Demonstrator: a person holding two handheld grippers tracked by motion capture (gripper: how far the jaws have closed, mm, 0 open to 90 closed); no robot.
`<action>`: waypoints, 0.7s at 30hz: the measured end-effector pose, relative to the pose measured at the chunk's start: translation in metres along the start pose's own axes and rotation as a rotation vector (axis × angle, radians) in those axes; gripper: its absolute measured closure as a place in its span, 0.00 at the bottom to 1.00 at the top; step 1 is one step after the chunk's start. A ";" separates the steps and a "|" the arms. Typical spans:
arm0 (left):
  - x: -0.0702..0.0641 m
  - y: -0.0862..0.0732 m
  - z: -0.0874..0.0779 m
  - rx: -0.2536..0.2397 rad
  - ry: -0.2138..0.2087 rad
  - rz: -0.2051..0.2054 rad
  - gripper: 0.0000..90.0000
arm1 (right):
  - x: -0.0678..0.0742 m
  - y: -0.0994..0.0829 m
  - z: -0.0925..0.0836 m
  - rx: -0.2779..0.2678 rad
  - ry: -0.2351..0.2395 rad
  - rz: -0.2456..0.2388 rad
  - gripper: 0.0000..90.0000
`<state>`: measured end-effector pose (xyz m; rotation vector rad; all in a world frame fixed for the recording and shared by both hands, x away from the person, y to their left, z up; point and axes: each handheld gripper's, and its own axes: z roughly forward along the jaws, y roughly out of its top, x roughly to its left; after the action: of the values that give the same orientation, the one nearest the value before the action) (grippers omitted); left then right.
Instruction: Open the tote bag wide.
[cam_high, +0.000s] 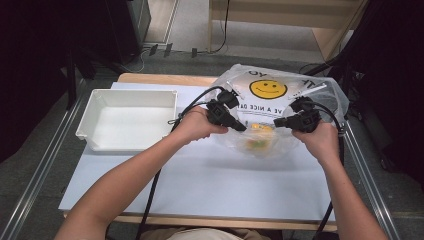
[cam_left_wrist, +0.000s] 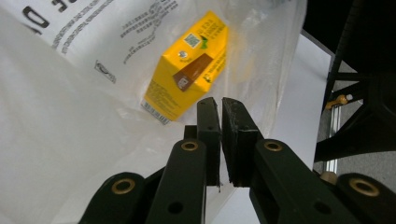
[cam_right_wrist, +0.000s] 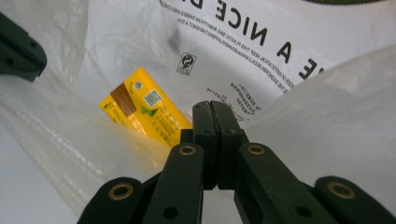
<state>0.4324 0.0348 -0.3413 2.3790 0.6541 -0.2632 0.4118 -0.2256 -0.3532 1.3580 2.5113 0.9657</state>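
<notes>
- Two grippers work on one plastic bag (cam_high: 280, 107) that lies toward the desk's far right corner, smiley print facing up.
- The left gripper (cam_high: 239, 126) has its jaws all but closed on the bag's near left edge; in the left gripper view a thin fold of film seems to run between the pads, though I cannot say for certain that it is pinched.
- The right gripper (cam_high: 278, 122) has its jaws fully closed at the near right edge, with film bunched around them, apparently nipping that side.
- Held at both sides like this, the mouth looks to be spread toward the person so that what is inside can be reached.
- A yellow carton (cam_left_wrist: 187, 70) lies inside the bag, tilted, between the two grippers.
- A white tray (cam_high: 127, 102) waits at the desk's far left, probably where the carton will go.
</notes>
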 end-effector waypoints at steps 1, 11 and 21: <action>0.004 0.000 0.000 -0.003 0.001 -0.018 0.96 | 0.000 -0.005 0.000 0.001 0.001 0.003 1.00; 0.023 -0.003 0.004 -0.056 0.047 -0.063 0.96 | -0.006 -0.023 0.002 -0.021 0.007 0.012 1.00; 0.033 -0.010 0.002 -0.140 0.076 -0.032 0.96 | -0.012 -0.038 -0.009 -0.138 -0.009 -0.002 1.00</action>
<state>0.4550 0.0533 -0.3595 2.2546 0.7230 -0.1365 0.3882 -0.2538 -0.3709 1.3162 2.3894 1.1064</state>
